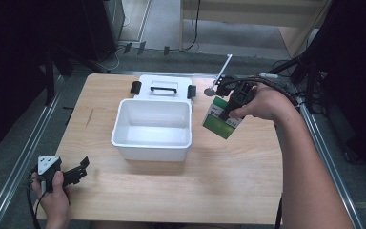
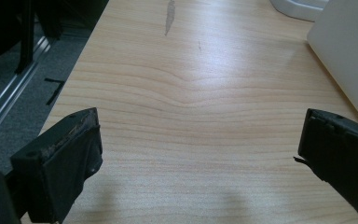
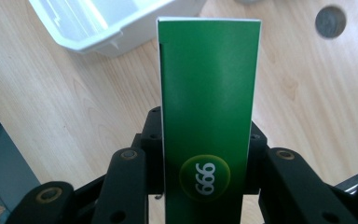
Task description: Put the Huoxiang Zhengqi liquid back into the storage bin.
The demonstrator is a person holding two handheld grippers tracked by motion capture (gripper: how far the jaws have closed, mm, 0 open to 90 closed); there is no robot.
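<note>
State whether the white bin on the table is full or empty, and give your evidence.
Empty: the high view looks straight into the white bin and shows only its bare white floor and walls.

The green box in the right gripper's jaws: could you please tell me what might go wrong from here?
The green box hangs tilted in the right gripper, held above the table beside the white bin. It could swing or slip if the move is quick. Its low corner might catch the bin's rim on the way over. The spoon lies just behind that hand and could be knocked.
</note>
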